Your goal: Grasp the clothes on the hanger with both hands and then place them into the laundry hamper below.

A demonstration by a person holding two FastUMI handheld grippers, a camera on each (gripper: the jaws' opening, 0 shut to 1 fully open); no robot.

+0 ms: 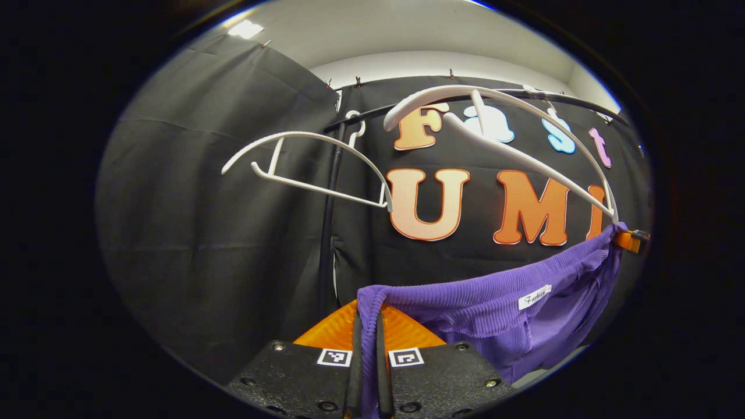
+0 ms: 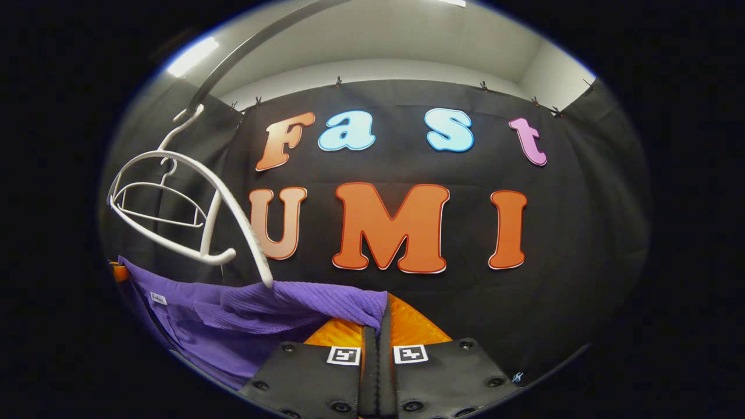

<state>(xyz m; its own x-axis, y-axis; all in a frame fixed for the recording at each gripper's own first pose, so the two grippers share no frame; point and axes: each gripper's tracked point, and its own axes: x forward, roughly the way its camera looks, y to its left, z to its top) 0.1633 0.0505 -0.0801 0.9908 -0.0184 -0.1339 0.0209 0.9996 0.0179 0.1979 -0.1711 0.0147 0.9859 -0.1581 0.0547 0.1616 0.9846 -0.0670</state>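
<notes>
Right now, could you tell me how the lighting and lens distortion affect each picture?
Left gripper view: a ceiling light glares at top left, and the fisheye bows the clothes rail; the purple garment stays sharp. Right gripper view: a bright light strip flares at upper left, the white hanger curves strongly near the edge, and the garment is evenly lit.

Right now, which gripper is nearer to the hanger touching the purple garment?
Right. The right gripper clamps the purple garment just beside the hanger's tip; the left gripper clamps the garment's far end.
</notes>
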